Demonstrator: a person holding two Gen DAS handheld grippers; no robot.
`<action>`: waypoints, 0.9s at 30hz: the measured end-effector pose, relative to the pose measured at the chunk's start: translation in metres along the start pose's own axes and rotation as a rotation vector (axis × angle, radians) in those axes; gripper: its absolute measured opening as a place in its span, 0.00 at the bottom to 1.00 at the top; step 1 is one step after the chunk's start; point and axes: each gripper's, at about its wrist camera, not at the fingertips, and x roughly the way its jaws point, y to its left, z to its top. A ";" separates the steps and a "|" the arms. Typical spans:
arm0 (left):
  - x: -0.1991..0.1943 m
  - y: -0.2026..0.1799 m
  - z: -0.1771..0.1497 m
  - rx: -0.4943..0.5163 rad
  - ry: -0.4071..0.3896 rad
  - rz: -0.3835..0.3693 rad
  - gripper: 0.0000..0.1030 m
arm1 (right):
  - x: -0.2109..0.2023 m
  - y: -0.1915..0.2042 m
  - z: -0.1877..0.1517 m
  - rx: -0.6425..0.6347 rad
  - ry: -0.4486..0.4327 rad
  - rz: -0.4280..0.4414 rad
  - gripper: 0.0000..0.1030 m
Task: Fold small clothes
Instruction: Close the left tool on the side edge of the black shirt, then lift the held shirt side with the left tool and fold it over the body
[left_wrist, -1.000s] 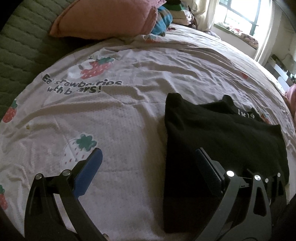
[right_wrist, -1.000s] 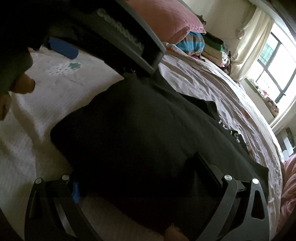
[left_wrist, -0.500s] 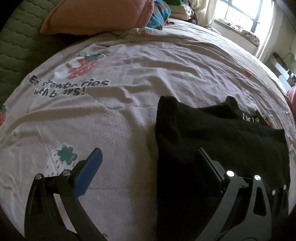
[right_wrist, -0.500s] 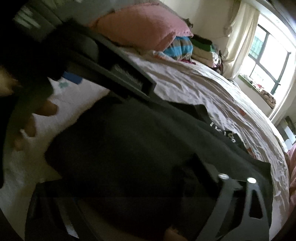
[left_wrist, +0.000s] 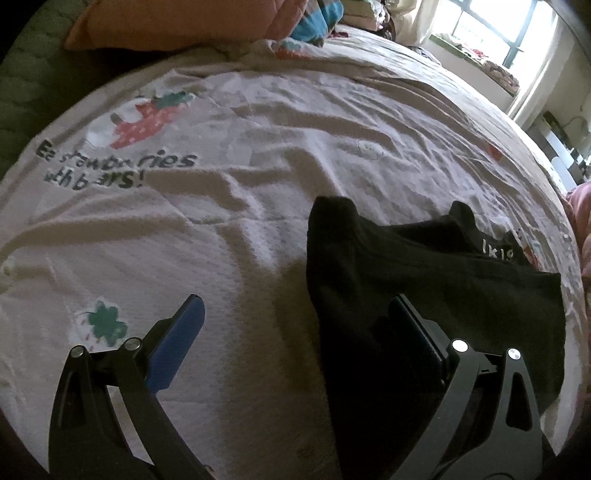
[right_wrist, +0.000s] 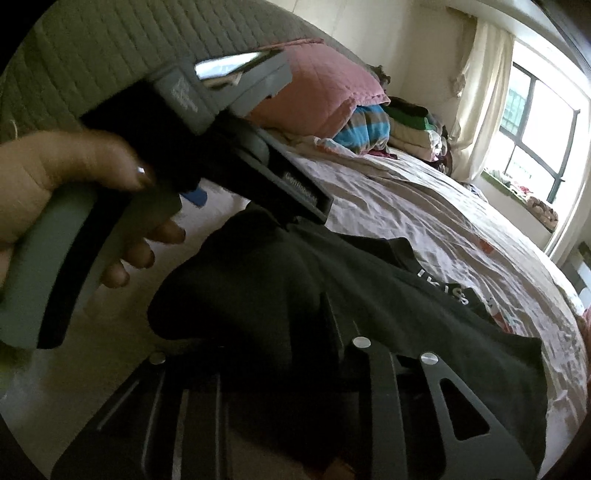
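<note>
The headboard (left_wrist: 40, 74) runs along the far left, with a pink pillow (left_wrist: 177, 22) against it, and from there the sheet (left_wrist: 258, 177) lies open and bare across the left half of the bed, strawberry prints and rumples only, all the way to the left edge of the black garment (left_wrist: 424, 288). The left gripper (left_wrist: 295, 325) hangs over that edge with its jaws wide, the blue pad (left_wrist: 177, 347) above bare sheet and the other finger above the black cloth, nothing pinched between them. The garment lies flat toward the right side, its far corners free and its white-lettered band near the window (left_wrist: 487, 33) side, with a strip of sheet beyond it. In the right wrist view the left hand (right_wrist: 55, 192) grips the left tool's handle at the left, and the right gripper (right_wrist: 266, 354) has its jaws narrow, pinching the near edge of the garment, which bunches up between them. Against a second ago, the right jaws have just been closing, from wide to this narrow grip on the cloth, and the garment's near edge is lifted off the sheet; the left gripper has shifted slightly nearer the garment, jaws as wide as before.
</note>
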 end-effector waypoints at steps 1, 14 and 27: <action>0.003 -0.001 0.000 -0.002 0.008 -0.010 0.91 | -0.001 -0.001 0.000 0.007 -0.004 0.005 0.23; 0.013 -0.018 0.004 -0.028 0.060 -0.135 0.91 | -0.019 -0.014 -0.003 0.079 -0.060 0.038 0.21; -0.010 -0.049 -0.001 0.042 0.030 -0.201 0.28 | -0.033 -0.020 -0.005 0.104 -0.057 0.034 0.20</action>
